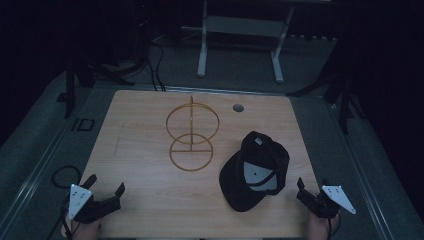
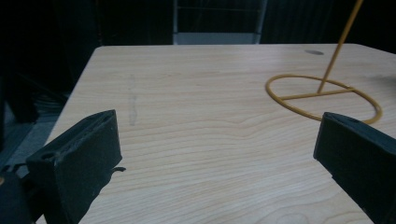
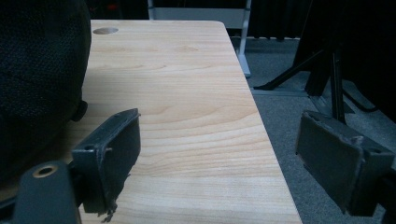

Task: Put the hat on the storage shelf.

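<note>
A black cap (image 1: 255,170) lies upside down on the right part of the wooden table (image 1: 145,200), its pale lining facing up. A gold wire stand (image 1: 192,137) with a flat ring base, an upright post and a standing ring sits at the table's middle. My left gripper (image 1: 106,186) rests at the near left corner, open, with nothing between its jaws. My right gripper (image 1: 312,187) hovers at the near right edge, just right of the cap, also open and empty. The left gripper view shows my left gripper (image 2: 219,154) and the stand's base (image 2: 322,98). Beside my right gripper (image 3: 219,154) is the cap (image 3: 37,70).
A round cable hole (image 1: 238,107) is set in the table near its far edge. Behind the table stands a white-legged desk frame (image 1: 240,45), with dark tripod legs (image 1: 345,100) on the grey floor at the right. A cable (image 1: 62,175) loops off the left edge.
</note>
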### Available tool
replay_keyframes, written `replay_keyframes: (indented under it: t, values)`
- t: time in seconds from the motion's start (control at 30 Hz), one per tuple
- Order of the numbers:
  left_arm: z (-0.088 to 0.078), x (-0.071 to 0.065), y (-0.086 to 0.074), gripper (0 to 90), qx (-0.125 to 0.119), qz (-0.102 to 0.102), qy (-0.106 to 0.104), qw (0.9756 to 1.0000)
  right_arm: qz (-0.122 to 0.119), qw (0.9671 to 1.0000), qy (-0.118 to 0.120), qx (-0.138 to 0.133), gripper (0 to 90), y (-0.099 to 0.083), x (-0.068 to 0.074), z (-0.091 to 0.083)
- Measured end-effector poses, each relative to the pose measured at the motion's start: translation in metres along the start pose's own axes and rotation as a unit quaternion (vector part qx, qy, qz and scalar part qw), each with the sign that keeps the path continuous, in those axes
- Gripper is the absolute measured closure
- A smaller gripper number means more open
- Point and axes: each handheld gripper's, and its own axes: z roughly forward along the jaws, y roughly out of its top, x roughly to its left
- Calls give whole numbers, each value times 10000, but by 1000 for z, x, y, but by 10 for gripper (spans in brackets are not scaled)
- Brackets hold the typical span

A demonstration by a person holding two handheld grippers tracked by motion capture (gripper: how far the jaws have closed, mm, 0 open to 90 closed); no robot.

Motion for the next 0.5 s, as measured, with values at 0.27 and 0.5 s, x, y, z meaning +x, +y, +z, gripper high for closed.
replay_keyframes:
  t: [0.27, 0.5]
  values:
    - [-3, -1, 3, 10, -101, -109, -9, 9999, 143, 9997, 179, -114, 140, 12, -5, -10]
    - [-2, -6, 3, 10, -169, -135, -182, 9996, 123, 9995, 267, -150, 133, 49, -3, -40]
